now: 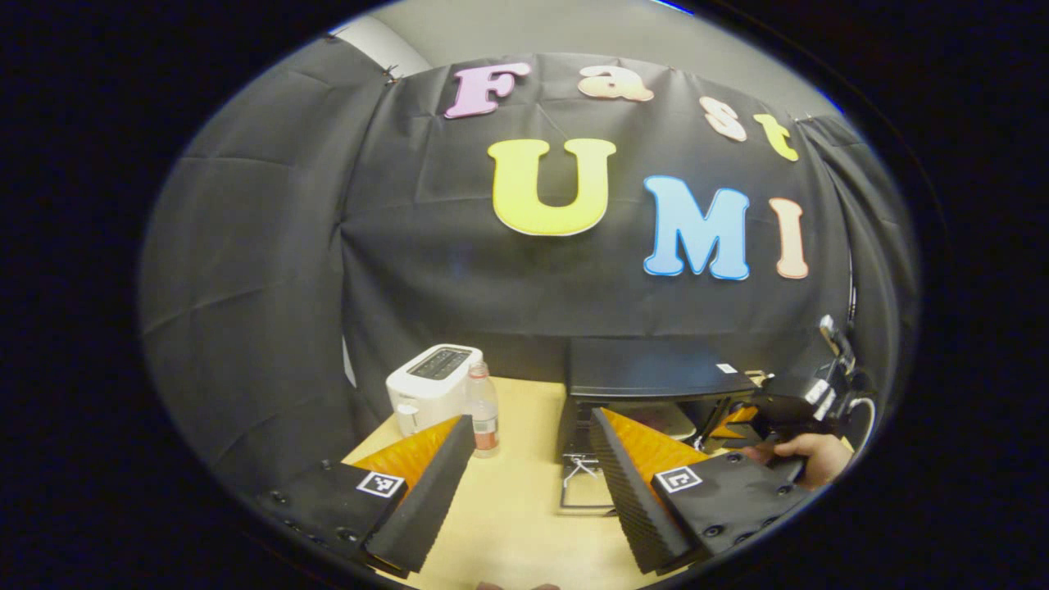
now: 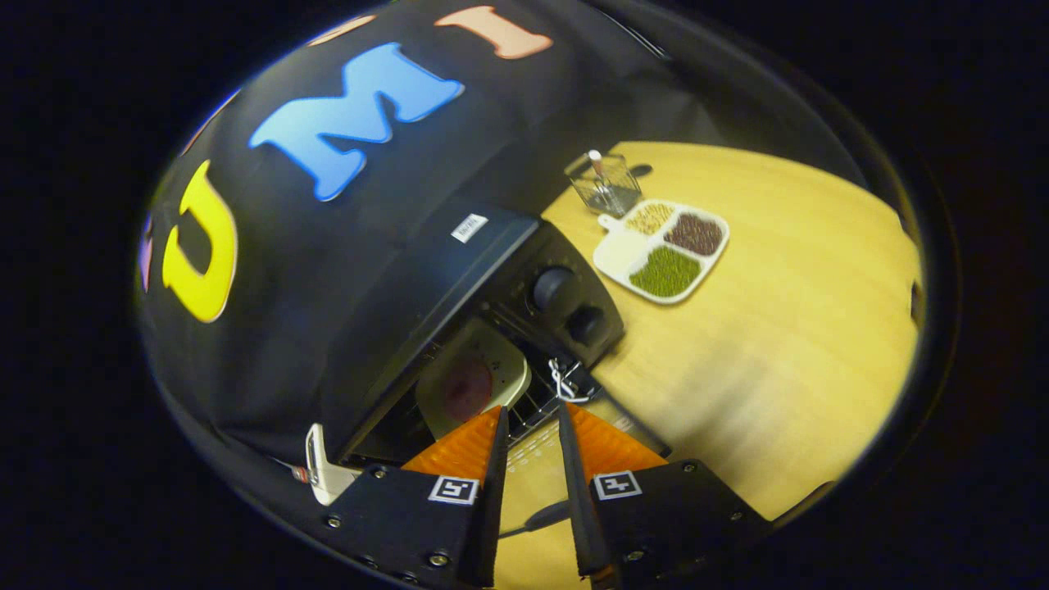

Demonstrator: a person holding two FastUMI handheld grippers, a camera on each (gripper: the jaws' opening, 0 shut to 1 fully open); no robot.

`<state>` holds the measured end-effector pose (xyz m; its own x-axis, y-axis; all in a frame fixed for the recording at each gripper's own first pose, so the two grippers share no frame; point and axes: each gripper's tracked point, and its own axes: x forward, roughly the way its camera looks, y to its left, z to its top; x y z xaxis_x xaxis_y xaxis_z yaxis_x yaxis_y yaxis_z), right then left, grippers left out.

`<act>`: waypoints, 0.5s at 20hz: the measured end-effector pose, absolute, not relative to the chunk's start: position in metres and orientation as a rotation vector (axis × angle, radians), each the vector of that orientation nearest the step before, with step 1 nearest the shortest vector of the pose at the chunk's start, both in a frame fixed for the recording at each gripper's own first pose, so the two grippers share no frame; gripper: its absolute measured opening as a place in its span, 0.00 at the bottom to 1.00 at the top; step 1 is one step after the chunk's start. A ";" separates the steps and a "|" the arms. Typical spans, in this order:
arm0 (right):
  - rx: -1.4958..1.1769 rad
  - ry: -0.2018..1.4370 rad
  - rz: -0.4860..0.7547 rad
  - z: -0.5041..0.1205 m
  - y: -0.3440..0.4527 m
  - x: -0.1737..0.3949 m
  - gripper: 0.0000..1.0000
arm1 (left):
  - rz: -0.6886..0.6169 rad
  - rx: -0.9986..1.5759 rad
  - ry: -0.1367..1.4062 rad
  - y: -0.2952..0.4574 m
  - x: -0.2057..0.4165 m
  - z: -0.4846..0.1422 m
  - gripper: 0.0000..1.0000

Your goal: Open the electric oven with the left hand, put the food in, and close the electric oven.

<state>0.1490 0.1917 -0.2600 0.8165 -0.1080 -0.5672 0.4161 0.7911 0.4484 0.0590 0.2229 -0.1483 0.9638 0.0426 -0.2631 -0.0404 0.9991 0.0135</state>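
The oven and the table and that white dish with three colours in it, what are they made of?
Oven: probably painted metal, going by its smooth dark shell with a soft sheen. Table: wood or a wood-look top, pale yellow with faint grain. White dish: glossy, could be ceramic or plastic; the look leaves that open.

Your desk (image 2: 778, 344): pale wood top. On it you have a black electric oven (image 2: 459, 279) with its door let down, a white divided tray (image 2: 665, 250) of three grains just beside the oven, a clear glass container (image 2: 605, 187) behind that tray, a white toaster (image 1: 433, 385) at the far left, and a small bottle (image 1: 483, 407) just beside the toaster.
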 end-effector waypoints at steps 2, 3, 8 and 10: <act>0.397 0.436 -0.222 -0.219 0.166 0.139 0.37 | 0.014 0.004 0.255 0.203 0.068 -0.145 1.00; 0.322 0.375 -0.186 -0.194 0.157 0.132 0.37 | -0.001 0.011 0.245 0.193 0.073 -0.141 1.00; 0.114 0.146 -0.100 -0.096 0.110 0.084 0.36 | -0.082 0.068 0.141 0.141 0.083 -0.104 0.92; 0.055 0.080 -0.076 -0.066 0.099 0.064 0.36 | -0.116 0.076 0.126 0.118 0.082 -0.096 0.93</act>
<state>0.0643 0.0988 -0.0662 0.9939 -0.0739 -0.0814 0.0783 0.9956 0.0522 0.0825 0.1182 -0.0955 0.9854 -0.1106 -0.1292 0.1201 0.9904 0.0678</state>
